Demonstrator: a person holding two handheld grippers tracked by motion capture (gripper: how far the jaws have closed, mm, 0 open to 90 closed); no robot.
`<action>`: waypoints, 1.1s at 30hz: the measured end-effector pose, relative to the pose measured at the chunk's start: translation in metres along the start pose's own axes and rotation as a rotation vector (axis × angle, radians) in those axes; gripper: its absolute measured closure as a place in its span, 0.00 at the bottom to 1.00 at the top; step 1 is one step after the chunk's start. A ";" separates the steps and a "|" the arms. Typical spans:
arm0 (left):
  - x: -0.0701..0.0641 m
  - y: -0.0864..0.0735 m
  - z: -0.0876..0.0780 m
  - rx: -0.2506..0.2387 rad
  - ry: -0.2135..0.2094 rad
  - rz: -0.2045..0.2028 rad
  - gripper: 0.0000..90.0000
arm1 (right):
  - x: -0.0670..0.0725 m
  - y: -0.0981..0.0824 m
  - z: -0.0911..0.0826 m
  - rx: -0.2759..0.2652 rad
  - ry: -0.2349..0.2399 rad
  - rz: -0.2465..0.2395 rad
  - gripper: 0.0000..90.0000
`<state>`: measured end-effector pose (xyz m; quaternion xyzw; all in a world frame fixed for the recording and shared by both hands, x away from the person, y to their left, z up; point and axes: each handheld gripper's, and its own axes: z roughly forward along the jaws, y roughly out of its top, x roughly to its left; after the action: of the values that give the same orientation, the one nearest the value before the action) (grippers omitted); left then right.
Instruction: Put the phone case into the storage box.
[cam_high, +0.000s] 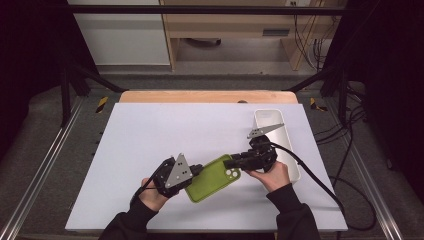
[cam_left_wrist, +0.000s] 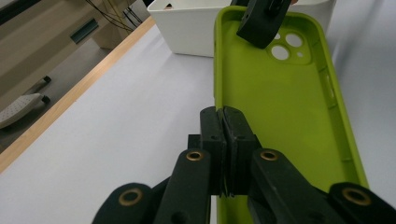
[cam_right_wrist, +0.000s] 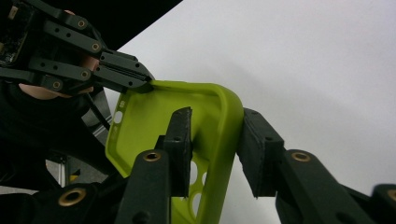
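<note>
A lime-green phone case (cam_high: 212, 177) with camera holes is held low over the white table between both grippers. My left gripper (cam_high: 197, 170) is shut on the rim of the case's near end, and in the left gripper view (cam_left_wrist: 225, 121) its jaws pinch the left side wall of the case (cam_left_wrist: 275, 107). My right gripper (cam_high: 231, 162) is at the camera-hole end. In the right gripper view (cam_right_wrist: 215, 135) one jaw stands inside the case (cam_right_wrist: 154, 107) and one outside its end wall, with a small gap at the inner jaw. The left gripper (cam_right_wrist: 140, 79) shows at the far corner.
A long white tray (cam_high: 292, 150) stands at the table's right side, just behind my right hand; its wall (cam_left_wrist: 187, 32) rises beyond the case. The white table mat (cam_high: 165, 135) spreads to the left and back. A wooden edge (cam_high: 200, 96) runs along the far side.
</note>
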<state>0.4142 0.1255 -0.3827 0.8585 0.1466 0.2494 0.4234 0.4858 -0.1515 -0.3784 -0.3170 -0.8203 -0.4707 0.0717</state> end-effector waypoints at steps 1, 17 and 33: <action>0.000 0.000 0.000 0.001 0.000 0.001 0.98 | 0.000 0.000 -0.001 0.001 0.001 0.000 0.77; -0.004 0.001 0.001 0.003 0.005 0.044 0.98 | 0.002 0.001 -0.009 0.022 0.009 0.005 0.88; -0.005 0.001 0.003 -0.003 -0.010 0.023 0.94 | 0.007 0.001 -0.013 0.011 -0.003 -0.016 0.88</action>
<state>0.4115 0.1208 -0.3849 0.8606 0.1344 0.2503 0.4226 0.4786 -0.1590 -0.3676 -0.3106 -0.8256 -0.4660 0.0683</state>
